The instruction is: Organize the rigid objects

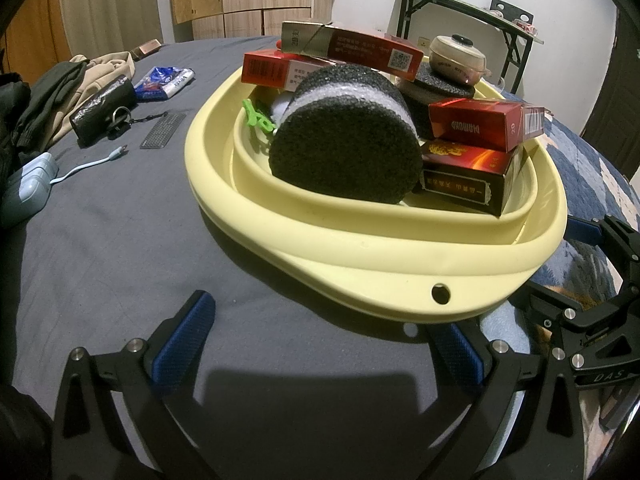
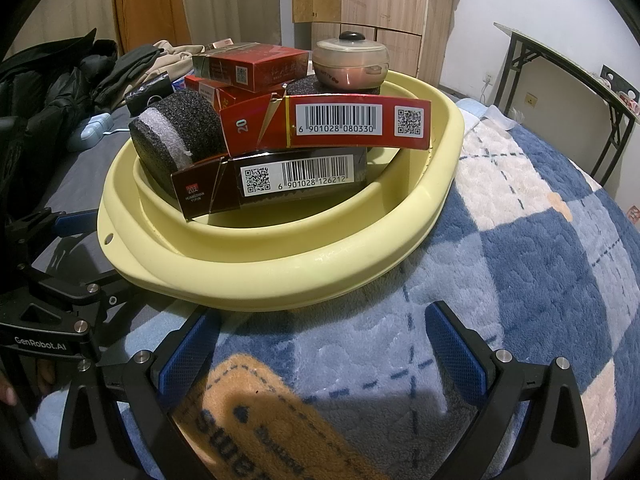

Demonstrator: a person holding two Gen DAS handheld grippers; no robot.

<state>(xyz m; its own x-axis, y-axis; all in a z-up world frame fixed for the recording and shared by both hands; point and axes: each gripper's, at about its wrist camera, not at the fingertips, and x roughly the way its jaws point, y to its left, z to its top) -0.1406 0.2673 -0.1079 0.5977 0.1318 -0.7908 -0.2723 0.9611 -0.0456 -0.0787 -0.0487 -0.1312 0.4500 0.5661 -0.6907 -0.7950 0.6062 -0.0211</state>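
A pale yellow basin [image 1: 360, 264] [image 2: 280, 276] sits on the bed, piled with several red cigarette boxes [image 1: 476, 124] [image 2: 340, 126], a black foam roll with a white band [image 1: 344, 148] [image 2: 176, 128], a small lidded beige pot [image 1: 456, 58] [image 2: 352, 62] and a green clip [image 1: 256, 116]. My left gripper [image 1: 324, 344] is open and empty, just short of the basin's near rim. My right gripper [image 2: 320, 344] is open and empty, over the blanket in front of the basin. Each gripper shows at the edge of the other view.
On the grey sheet to the left lie a black pouch with keys [image 1: 104, 112], a blue snack packet [image 1: 164, 82], a small grille [image 1: 164, 130], a pale blue charger with cable [image 1: 32, 184] and clothes [image 1: 48, 88]. A blue checked blanket [image 2: 520, 260] covers the right. A folding table [image 1: 464, 8] stands behind.
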